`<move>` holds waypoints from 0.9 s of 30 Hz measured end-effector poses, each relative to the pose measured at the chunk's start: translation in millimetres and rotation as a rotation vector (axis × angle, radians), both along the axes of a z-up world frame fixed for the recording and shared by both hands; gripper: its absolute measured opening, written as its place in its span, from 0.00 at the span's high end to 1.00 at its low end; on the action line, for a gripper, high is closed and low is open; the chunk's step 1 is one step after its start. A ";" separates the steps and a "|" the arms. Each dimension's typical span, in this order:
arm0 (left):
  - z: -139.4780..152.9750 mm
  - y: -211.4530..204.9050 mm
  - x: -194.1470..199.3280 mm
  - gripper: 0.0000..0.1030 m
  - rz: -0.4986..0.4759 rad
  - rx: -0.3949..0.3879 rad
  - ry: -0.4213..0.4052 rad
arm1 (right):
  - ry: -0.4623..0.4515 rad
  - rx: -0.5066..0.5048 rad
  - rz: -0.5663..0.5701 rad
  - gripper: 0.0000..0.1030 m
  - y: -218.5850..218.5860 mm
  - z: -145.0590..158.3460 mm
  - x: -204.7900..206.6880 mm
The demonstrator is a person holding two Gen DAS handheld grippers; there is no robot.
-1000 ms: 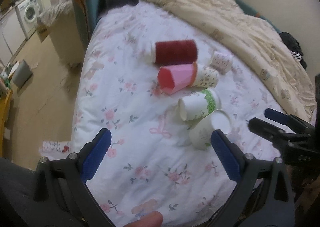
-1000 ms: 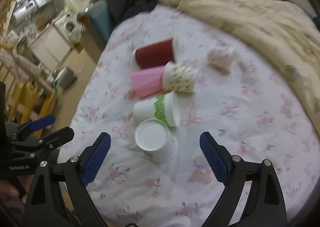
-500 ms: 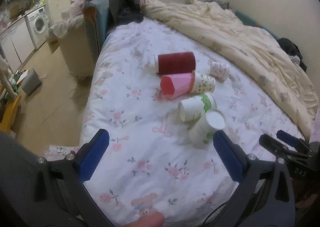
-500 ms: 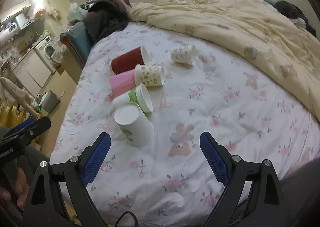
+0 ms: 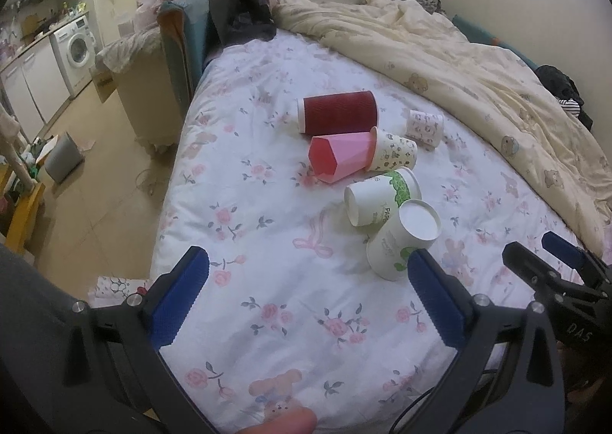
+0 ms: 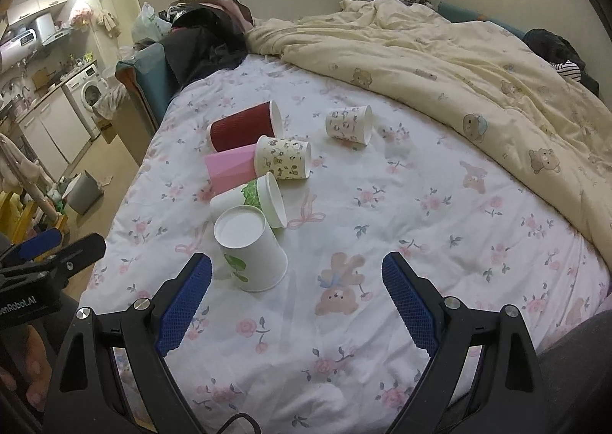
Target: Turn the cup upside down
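A white paper cup with green print (image 5: 401, 239) (image 6: 250, 252) stands upside down, a little tilted, on the floral bed sheet (image 5: 267, 227) (image 6: 420, 242). Behind it lie several cups on their sides: a white and green one (image 5: 376, 198) (image 6: 250, 200), a pink one (image 5: 338, 158) (image 6: 229, 168), a patterned cream one (image 5: 394, 154) (image 6: 283, 158), a dark red one (image 5: 338, 116) (image 6: 244, 128) and a small patterned one (image 5: 424, 126) (image 6: 350, 124). My left gripper (image 5: 306, 296) is open and empty, near the bed's front edge. My right gripper (image 6: 296, 300) is open and empty, just in front of the upside-down cup.
A cream duvet (image 5: 478, 62) (image 6: 478, 62) covers the far right of the bed. Dark clothes (image 5: 237, 9) are piled at the head. The floor with a grey bin (image 5: 63, 158) and a washing machine (image 5: 76, 47) lies to the left.
Both grippers have drawn back and up from the cups, so more of the bed and room shows. The upside-down cup has stayed in place. Both grippers stayed open.
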State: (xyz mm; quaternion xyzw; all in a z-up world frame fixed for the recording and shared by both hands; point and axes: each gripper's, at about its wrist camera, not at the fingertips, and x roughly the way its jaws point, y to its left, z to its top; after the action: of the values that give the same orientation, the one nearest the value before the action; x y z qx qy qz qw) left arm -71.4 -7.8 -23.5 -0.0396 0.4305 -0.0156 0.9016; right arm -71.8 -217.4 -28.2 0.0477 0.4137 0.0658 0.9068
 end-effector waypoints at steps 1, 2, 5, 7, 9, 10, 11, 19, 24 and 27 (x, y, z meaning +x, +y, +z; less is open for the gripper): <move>-0.2 -0.1 0.1 0.00 0.000 0.000 0.001 | 0.001 0.000 0.000 0.10 0.1 -0.3 -0.2; 0.0 -0.3 0.1 0.00 -0.001 0.000 0.000 | 0.002 0.000 0.000 0.10 -0.1 -0.4 -0.1; -0.1 -1.0 0.2 0.00 -0.003 0.002 -0.004 | -0.004 -0.003 0.000 0.10 -0.1 0.2 -0.6; -0.8 -1.4 0.5 0.00 -0.003 0.003 0.000 | -0.004 -0.001 0.002 0.10 -0.6 -0.3 -0.2; -2.4 -1.6 1.2 0.00 -0.004 0.003 0.008 | -0.003 0.000 0.003 0.10 -0.8 -0.8 -0.2; -2.5 -1.7 0.9 0.00 -0.003 0.003 0.009 | -0.004 -0.002 0.001 0.10 -0.6 -0.3 -0.4; -2.5 -1.8 0.9 0.00 -0.005 0.003 0.007 | -0.005 0.000 0.001 0.10 -0.7 -0.2 -0.4; -3.1 -1.6 0.9 0.00 -0.008 0.005 0.007 | -0.007 0.001 0.001 0.10 -0.2 -0.1 -1.3; -3.9 -1.7 1.6 0.00 -0.005 0.001 0.009 | -0.007 -0.001 0.003 0.10 0.2 0.2 -1.0; -3.7 -1.9 0.9 0.00 -0.007 0.002 0.009 | -0.003 -0.002 0.003 0.10 0.8 -0.1 -1.0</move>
State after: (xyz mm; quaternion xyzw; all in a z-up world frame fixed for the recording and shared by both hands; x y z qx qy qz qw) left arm -70.5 -9.7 -27.1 -0.0372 0.4346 -0.0180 0.8997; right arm -72.9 -216.7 -28.3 0.0459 0.4125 0.0669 0.9073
